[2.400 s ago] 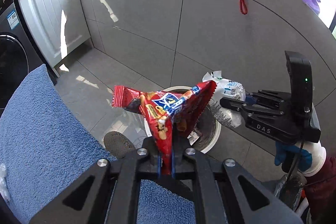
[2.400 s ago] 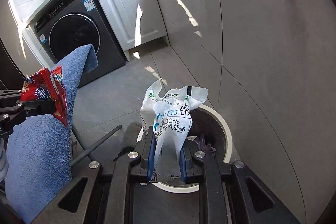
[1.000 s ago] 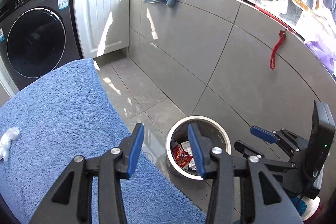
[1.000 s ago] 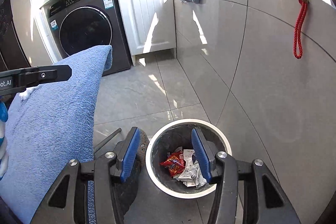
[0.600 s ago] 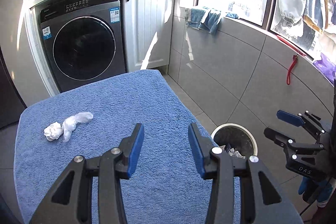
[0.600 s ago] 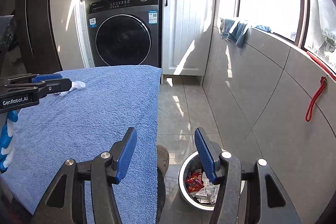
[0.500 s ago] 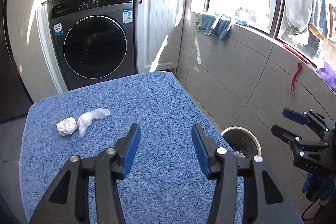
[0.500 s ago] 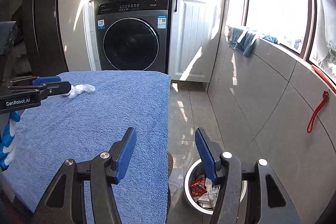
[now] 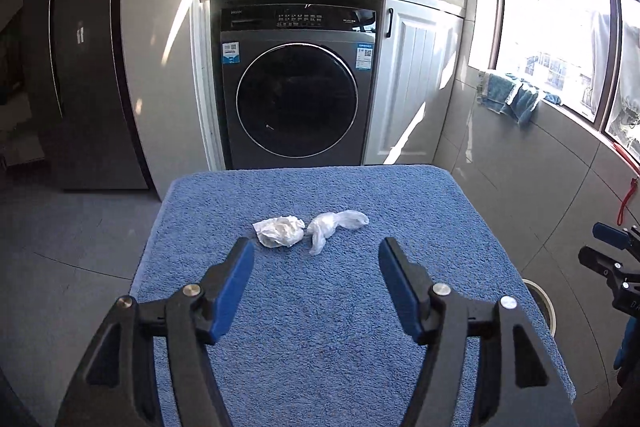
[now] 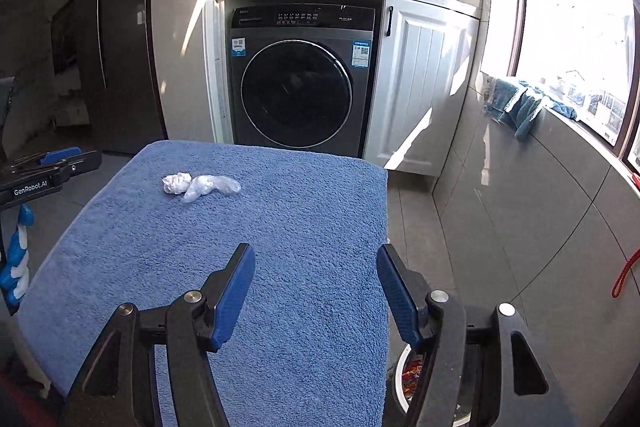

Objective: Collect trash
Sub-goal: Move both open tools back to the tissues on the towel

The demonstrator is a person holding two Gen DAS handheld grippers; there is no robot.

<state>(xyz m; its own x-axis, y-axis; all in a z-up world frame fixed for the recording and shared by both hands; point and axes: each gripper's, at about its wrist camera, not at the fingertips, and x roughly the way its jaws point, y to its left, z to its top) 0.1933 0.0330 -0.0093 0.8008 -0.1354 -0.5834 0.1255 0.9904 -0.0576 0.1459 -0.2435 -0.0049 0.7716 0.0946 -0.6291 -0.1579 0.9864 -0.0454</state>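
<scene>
Both grippers, left gripper [image 9: 316, 275] and right gripper [image 10: 316, 279], are spreading wider and empty, having dropped their wrappers into the bin [image 10: 404, 375], now facing the crumpled tissue [image 9: 279, 231] and plastic scrap [image 9: 334, 225] remaining on the blue towel [image 9: 320, 327].

Both your wrist views look forward and downward past their own fingers, over the blue towel [image 9: 320, 307] toward the washing machine [image 10: 298, 83]; both share these, the right view from farther right.

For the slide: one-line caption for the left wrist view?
Left gripper, empty, jaws opening, faces crumpled tissue and plastic wrap on the blue towel-covered table, washing machine behind.
</scene>
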